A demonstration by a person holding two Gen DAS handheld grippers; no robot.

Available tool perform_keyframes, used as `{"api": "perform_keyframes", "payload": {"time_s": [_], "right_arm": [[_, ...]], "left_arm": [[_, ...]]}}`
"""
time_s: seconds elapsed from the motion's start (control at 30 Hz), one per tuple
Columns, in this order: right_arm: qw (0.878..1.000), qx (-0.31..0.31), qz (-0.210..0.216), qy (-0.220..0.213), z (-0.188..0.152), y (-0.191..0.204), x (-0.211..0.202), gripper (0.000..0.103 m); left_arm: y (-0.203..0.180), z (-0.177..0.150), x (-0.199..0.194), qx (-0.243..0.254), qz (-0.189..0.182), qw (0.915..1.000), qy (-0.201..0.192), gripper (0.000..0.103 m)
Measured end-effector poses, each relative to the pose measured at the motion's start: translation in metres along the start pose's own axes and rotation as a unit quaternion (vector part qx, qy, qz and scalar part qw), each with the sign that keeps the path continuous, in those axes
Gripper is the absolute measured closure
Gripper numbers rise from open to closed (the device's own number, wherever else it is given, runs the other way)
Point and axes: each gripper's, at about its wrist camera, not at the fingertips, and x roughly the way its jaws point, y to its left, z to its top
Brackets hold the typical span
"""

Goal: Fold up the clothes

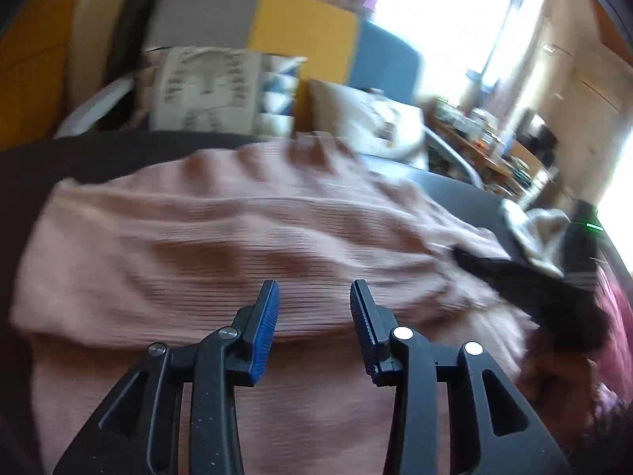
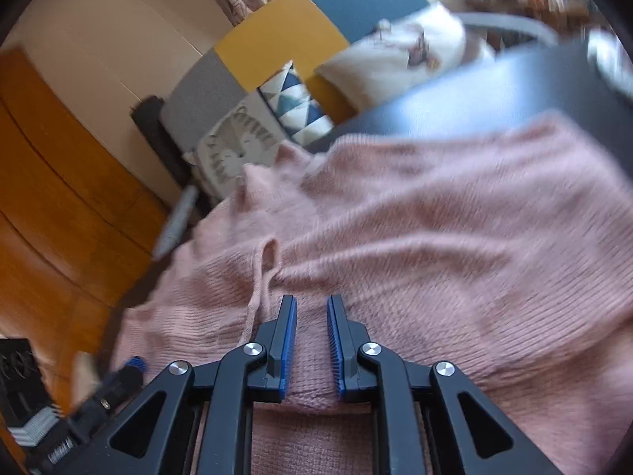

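Left tongs (image 1: 314, 297): my jaws stand apart with a clear gap, nothing between the blue pads (image 1: 265, 328); released. They hang over the pink knit garment (image 1: 221, 229), which fills the view below and ahead of the tips. I cannot tell whether the tips touch the cloth.

Right tongs (image 2: 311, 310): jaws close together, only a narrow gap. A ridge of the same pink knit garment (image 2: 435, 237) rises between the pads at their lower end; the fabric appears pinched there, so I log this as grasping the garment. A thin pink drawstring loop (image 2: 263, 273) lies just left of the left pad, on the cloth.

Garment position: spread flat on a dark tabletop (image 1: 99, 154), running forward and to both sides of each pair of tongs, with creases across it.

Surroundings, left view: a dark furry item (image 1: 534, 281) lies on the garment to the right of the tips; a pale crumpled cloth (image 1: 534, 233) beyond it. Ahead, past the table edge, a sofa in grey, yellow and blue panels (image 1: 300, 27) with printed cushions (image 1: 205, 91).

Right view: wooden floor (image 2: 59, 198) to the left. At lower left, part of a second black tool with a blue tip (image 2: 126, 372). Both views are motion-blurred.
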Motion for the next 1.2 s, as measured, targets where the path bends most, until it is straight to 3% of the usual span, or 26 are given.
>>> {"api": "perform_keyframes", "payload": {"time_s": [0.13,0.27,0.33,0.47,0.63,0.8,0.97,1.1,1.13,1.17,1.2], "right_arm": [[0.998,-0.063,0.032,0.001,0.004,0.041,-0.010,0.085],[0.989,-0.136,0.009,0.050,-0.004,0.071,0.015,0.085],[0.986,-0.138,-0.032,0.089,-0.011,0.065,0.035,0.085],[0.992,-0.107,-0.003,0.073,-0.014,0.047,0.034,0.086],[0.991,-0.114,-0.009,0.066,-0.017,0.050,0.034,0.087],[0.991,-0.113,-0.009,0.063,-0.015,0.049,0.034,0.087],[0.991,-0.118,-0.012,0.060,-0.016,0.049,0.033,0.087],[0.989,-0.132,-0.025,0.055,-0.017,0.054,0.034,0.087],[0.989,-0.135,-0.028,0.054,-0.018,0.055,0.034,0.087],[0.989,-0.138,-0.031,0.052,-0.018,0.055,0.034,0.087],[0.988,-0.141,-0.037,0.048,-0.018,0.057,0.032,0.088]], "left_arm": [[0.044,0.005,-0.001,-0.066,0.038,0.9971,0.000,0.063],[0.073,0.000,-0.004,-0.104,0.038,0.9939,0.000,0.063],[0.085,-0.004,-0.014,-0.112,0.030,0.9932,-0.005,0.063],[0.111,-0.014,-0.040,-0.117,0.034,0.9925,-0.012,0.063],[0.134,-0.033,-0.066,-0.115,0.043,0.9925,-0.001,0.063],[0.138,-0.028,-0.059,-0.090,0.112,0.9894,0.021,0.063],[0.135,-0.008,-0.035,-0.036,0.207,0.9768,0.042,0.062],[0.133,-0.001,-0.029,-0.017,0.235,0.9716,0.024,0.063],[0.134,-0.001,-0.030,-0.023,0.246,0.9689,0.015,0.068],[0.136,-0.001,-0.031,-0.032,0.258,0.9655,0.011,0.084],[0.139,-0.001,-0.030,-0.040,0.267,0.9628,0.013,0.087]]}}
